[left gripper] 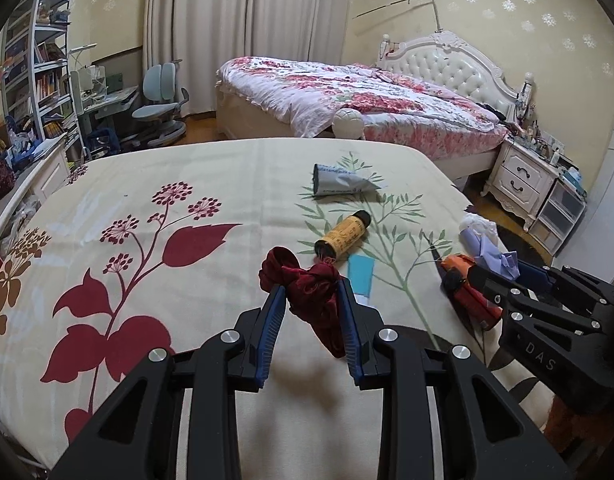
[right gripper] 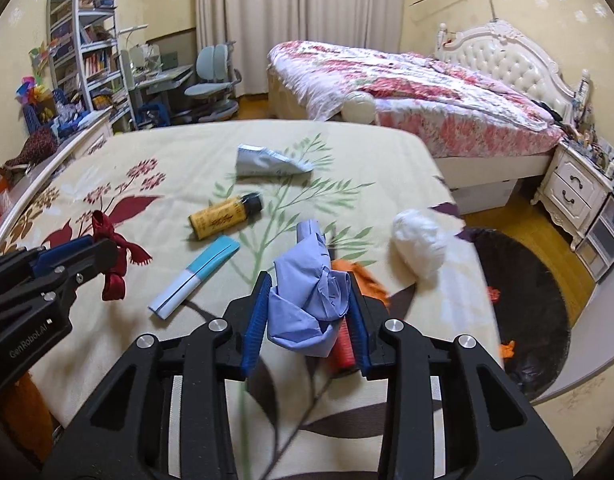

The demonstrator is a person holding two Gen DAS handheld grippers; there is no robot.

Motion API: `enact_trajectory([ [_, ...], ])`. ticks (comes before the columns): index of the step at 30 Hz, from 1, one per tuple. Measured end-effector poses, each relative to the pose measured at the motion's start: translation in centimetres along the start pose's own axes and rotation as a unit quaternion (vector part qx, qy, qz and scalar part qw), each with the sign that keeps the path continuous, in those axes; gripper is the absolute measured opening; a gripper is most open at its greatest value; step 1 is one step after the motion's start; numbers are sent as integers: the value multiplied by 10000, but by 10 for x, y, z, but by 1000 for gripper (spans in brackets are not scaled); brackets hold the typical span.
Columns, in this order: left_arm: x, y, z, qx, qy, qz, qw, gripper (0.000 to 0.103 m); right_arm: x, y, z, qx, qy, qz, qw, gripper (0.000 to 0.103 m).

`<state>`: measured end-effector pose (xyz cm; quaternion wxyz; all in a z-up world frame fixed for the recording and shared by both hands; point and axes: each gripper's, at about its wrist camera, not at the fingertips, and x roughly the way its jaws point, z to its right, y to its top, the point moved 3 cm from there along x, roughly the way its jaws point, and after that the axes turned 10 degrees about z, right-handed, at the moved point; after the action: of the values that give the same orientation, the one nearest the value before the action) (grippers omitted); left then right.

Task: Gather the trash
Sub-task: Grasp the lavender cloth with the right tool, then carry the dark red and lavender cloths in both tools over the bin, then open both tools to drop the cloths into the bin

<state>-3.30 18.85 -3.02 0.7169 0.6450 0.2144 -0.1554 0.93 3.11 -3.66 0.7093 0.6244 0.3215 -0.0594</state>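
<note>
My left gripper (left gripper: 311,294) is shut on a dark red ribbon (left gripper: 311,292) and holds it above the flowered bedsheet (left gripper: 187,184); the ribbon also shows in the right wrist view (right gripper: 111,256). My right gripper (right gripper: 309,300) is shut on a crumpled pale blue paper (right gripper: 307,304). On the sheet lie a yellow bottle (left gripper: 343,236) (right gripper: 225,216), a grey crumpled tube (left gripper: 343,180) (right gripper: 267,162), a teal and white box (right gripper: 195,276), an orange-red wrapper (left gripper: 471,292) (right gripper: 359,276) and a white tissue wad (right gripper: 421,244).
A black trash bag (right gripper: 527,296) lies open on the floor at the right of the bed. Beyond stand a second bed (left gripper: 367,96), a white nightstand (left gripper: 523,180), a desk chair (left gripper: 159,108) and bookshelves (left gripper: 39,60).
</note>
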Motion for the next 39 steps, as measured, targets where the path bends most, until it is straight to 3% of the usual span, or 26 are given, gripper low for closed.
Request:
enact_trajectory([
  [11,11,22,72,317,-686,197,9969,30,-31,13,91,427,-829,337,9951,35],
  [22,37,38,158,750,-1274,334,9885,30,-31,3,170,770,-1446,357,9858,35],
  [39,107,31,252,1241,-1554,76,9800,30,-1,-23,241,1200,-1732,171,9774,35],
])
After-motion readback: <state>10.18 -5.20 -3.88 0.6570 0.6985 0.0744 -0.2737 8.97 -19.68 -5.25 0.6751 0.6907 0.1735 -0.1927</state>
